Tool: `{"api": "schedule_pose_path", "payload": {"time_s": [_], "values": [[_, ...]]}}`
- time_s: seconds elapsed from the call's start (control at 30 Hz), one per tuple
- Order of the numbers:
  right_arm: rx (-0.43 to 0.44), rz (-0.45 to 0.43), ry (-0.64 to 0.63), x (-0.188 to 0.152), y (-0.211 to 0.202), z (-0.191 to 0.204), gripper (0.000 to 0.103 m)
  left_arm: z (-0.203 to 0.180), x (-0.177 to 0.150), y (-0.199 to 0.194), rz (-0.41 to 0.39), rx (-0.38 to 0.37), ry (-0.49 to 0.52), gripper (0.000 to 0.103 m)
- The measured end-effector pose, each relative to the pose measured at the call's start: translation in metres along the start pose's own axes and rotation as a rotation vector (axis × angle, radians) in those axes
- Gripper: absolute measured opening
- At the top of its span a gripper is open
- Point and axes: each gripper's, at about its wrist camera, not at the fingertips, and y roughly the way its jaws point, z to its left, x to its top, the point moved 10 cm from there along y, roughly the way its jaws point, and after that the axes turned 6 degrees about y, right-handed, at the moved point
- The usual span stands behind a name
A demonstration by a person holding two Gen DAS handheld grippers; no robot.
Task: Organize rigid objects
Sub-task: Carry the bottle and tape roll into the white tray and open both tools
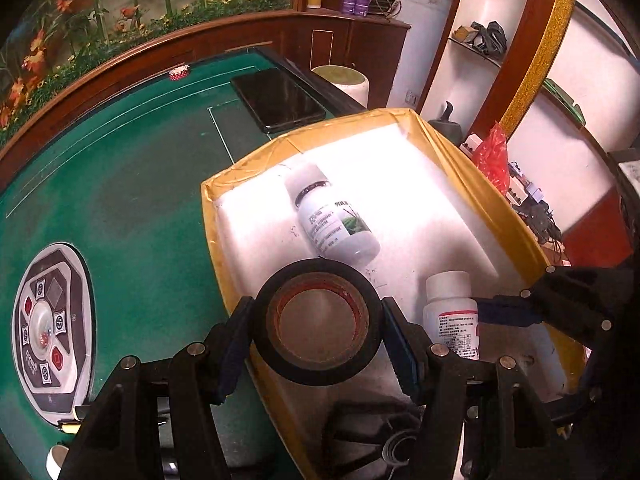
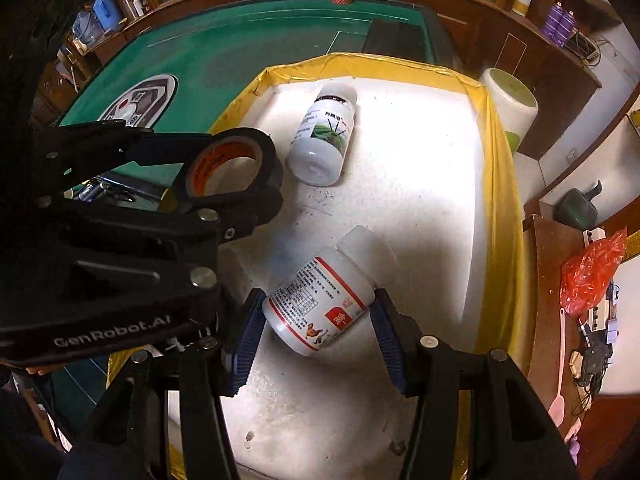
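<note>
The left tool clamps a roll of black tape between its pads, above the nine o'clock edge of the yellow-rimmed white tray on the green table. The right tool grips a red-labelled white bottle over the tray's six o'clock half. A green-labelled bottle lies at twelve o'clock in the tray.

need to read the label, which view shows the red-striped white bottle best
The right wrist view: the red-striped bottle lies whole between that gripper's pads, label facing the camera. The left wrist view shows it near the edge, foreshortened, partly cut off by a gripper finger.
</note>
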Motion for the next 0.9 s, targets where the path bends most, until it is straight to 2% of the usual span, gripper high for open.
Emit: {"api": "schedule_pose_path", "payload": {"time_s": [0.57,0.9], "values": [[-0.05,0.0,-0.021,-0.0034,0.0019,0.0013,0.053,-0.0035,-0.0004,0.0087,0.004,0.027,0.018,0.066],[-0.054,-0.01,-0.006,-0.0027,-0.0061,-0.0007,0.055,-0.0073,0.0016,0.0031,-0.012,0.011,0.013,0.078]]}}
